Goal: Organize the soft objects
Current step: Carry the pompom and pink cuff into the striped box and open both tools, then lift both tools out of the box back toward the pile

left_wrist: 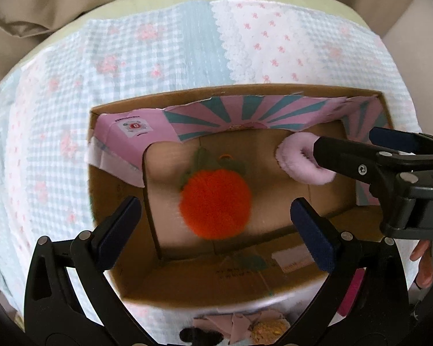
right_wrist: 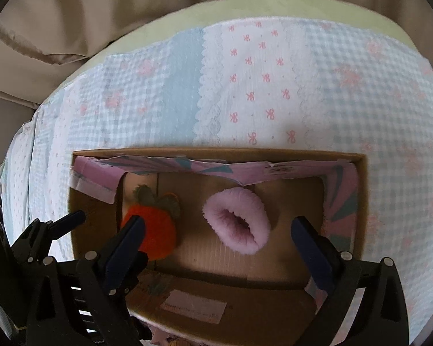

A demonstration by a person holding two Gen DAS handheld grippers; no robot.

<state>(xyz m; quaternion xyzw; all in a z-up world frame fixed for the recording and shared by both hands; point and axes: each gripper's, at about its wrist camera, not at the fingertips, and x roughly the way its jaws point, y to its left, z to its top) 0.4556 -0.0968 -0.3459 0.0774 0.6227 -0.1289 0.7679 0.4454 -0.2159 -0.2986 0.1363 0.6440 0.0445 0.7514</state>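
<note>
Both grippers hang spread wide and empty-handed over the cardboard box [left_wrist: 187, 282], the left gripper [left_wrist: 216, 227] above the orange plush fruit [left_wrist: 215, 203] with its green leaves toward the far wall, the right gripper [right_wrist: 219, 236] around the pink fuzzy ring [right_wrist: 236, 220], whose hole faces up.
</note>
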